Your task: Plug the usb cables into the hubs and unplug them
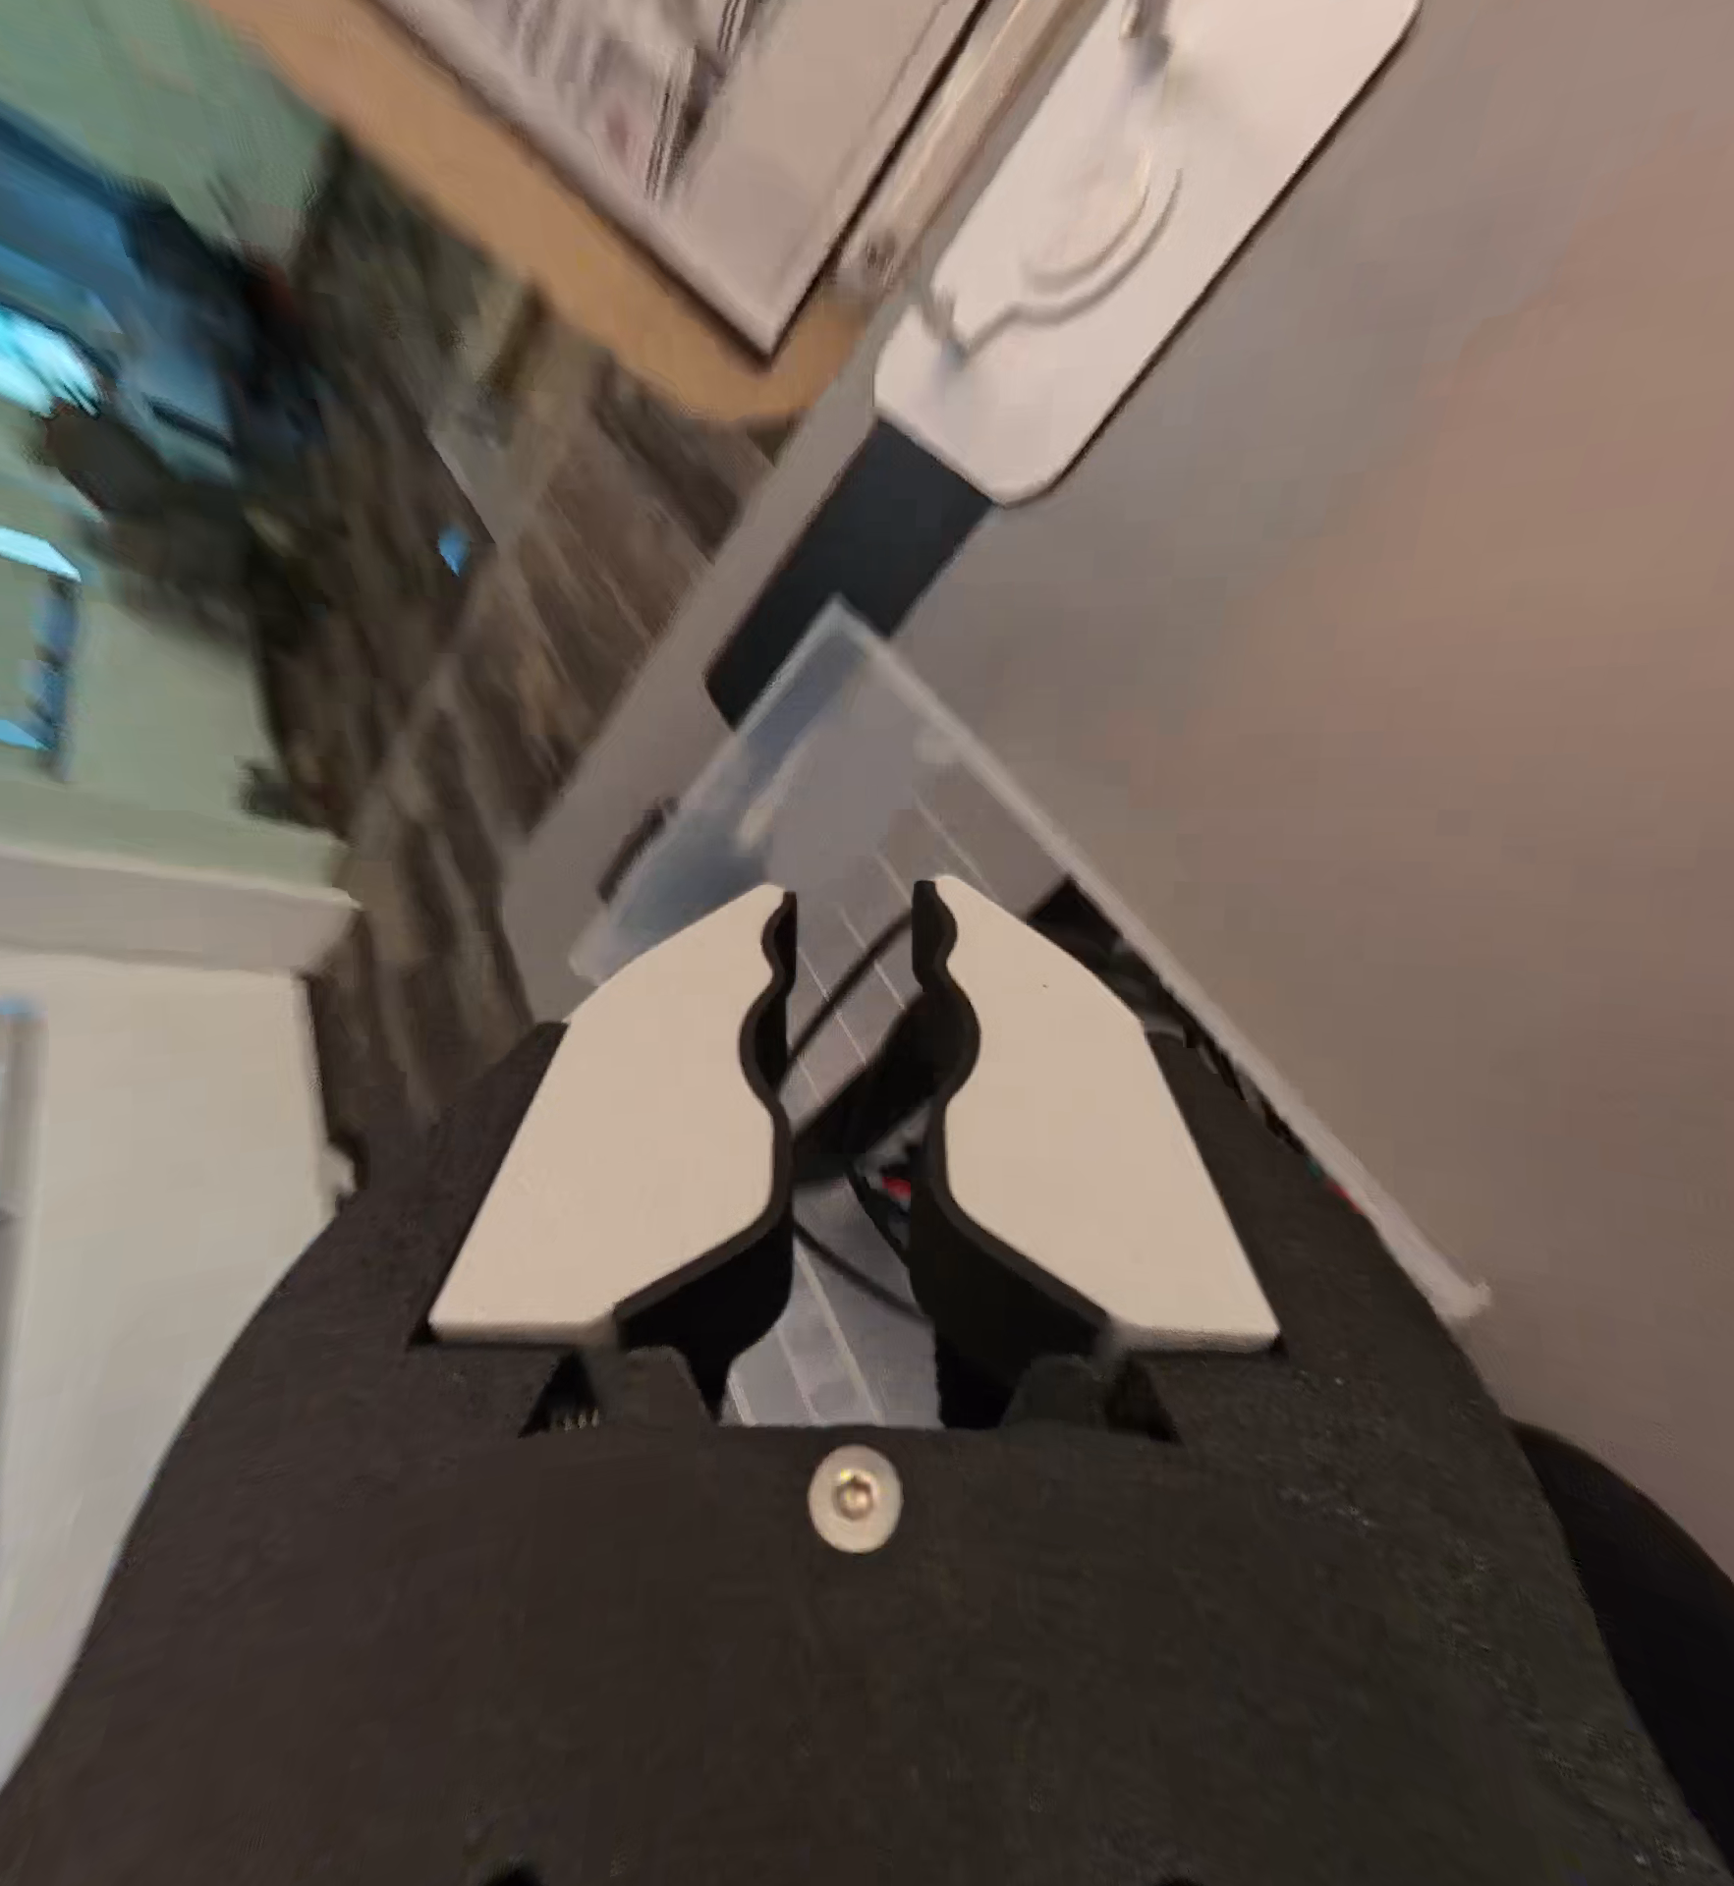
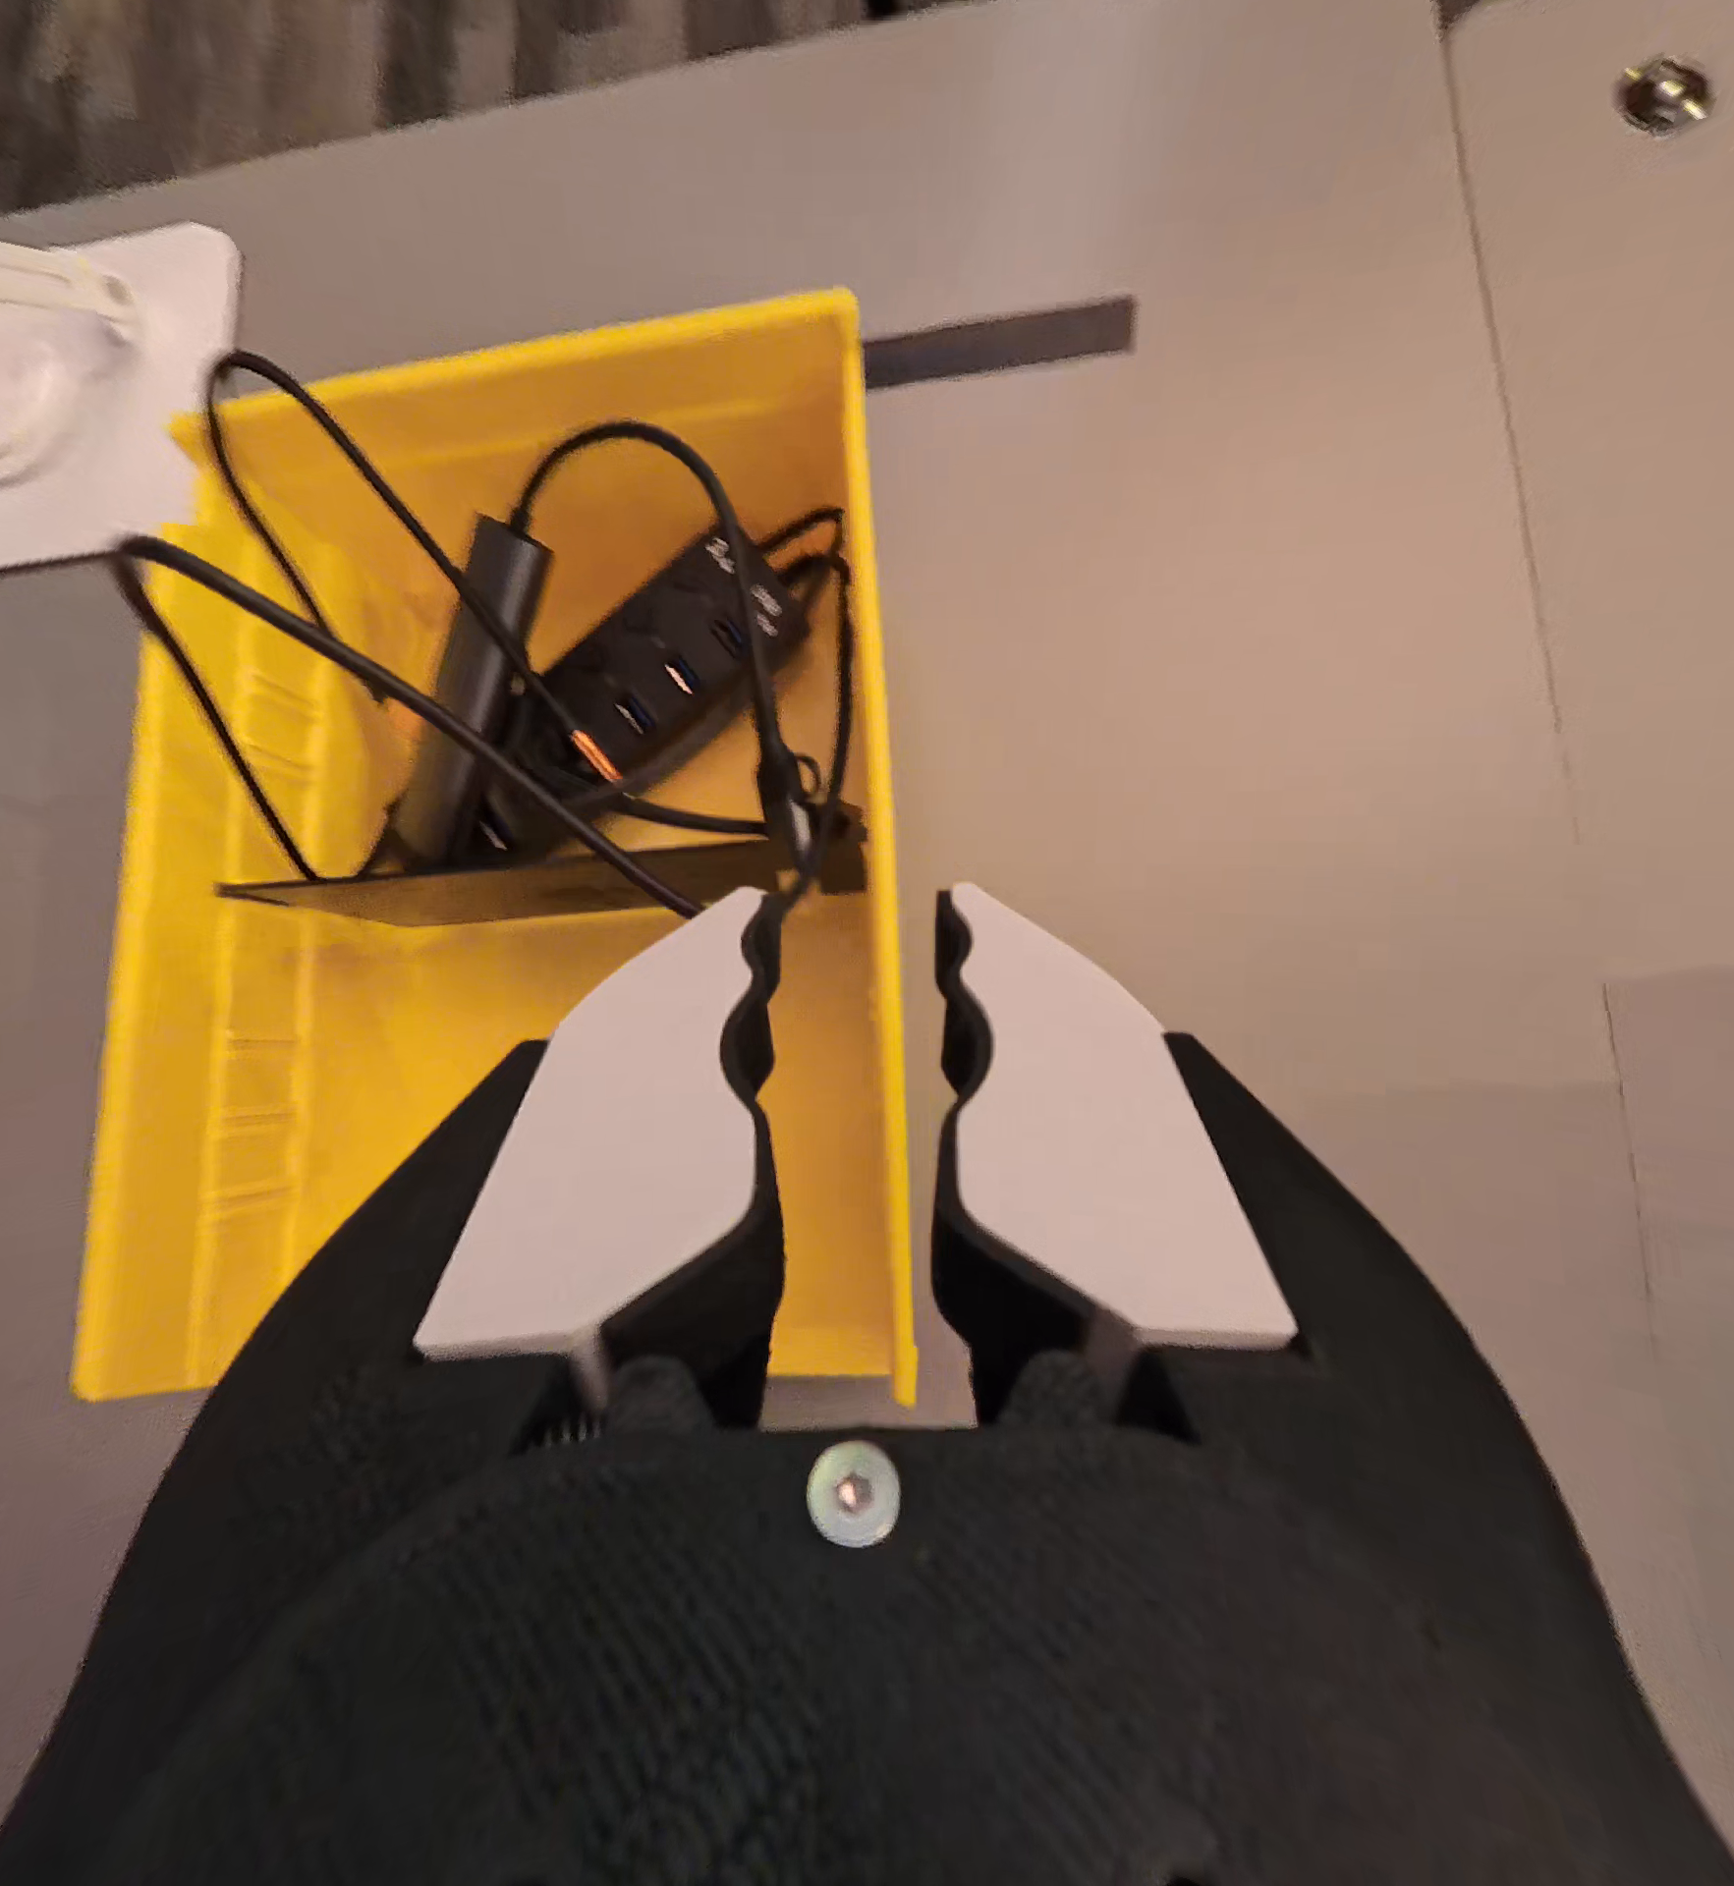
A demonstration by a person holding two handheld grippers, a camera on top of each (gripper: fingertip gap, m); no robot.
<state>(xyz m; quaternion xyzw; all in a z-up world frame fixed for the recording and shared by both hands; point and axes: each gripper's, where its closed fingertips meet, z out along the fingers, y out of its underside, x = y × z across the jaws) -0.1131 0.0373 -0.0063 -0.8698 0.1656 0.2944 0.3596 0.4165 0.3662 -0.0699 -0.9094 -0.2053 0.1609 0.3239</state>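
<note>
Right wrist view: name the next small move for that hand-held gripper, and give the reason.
Probably lower the right hand-held gripper, open and empty, forward into the yellow bin toward the black multi-port hub. Both hubs and the tangled cables lie behind the black divider, with nothing gripped yet.

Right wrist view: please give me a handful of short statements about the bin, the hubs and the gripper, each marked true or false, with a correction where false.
1. The yellow bin stands on the grey table. True.
2. The right gripper is clamped on a cable. False: its jaws stand apart with nothing between them.
3. The black USB hub lies in the far compartment, beyond the black divider. True.
4. The near compartment holds a second hub. False: only bare yellow floor shows there.
5. Black cables loop up over the bin's far-left corner. True.
6. The bin is red. False: it is yellow.
</note>
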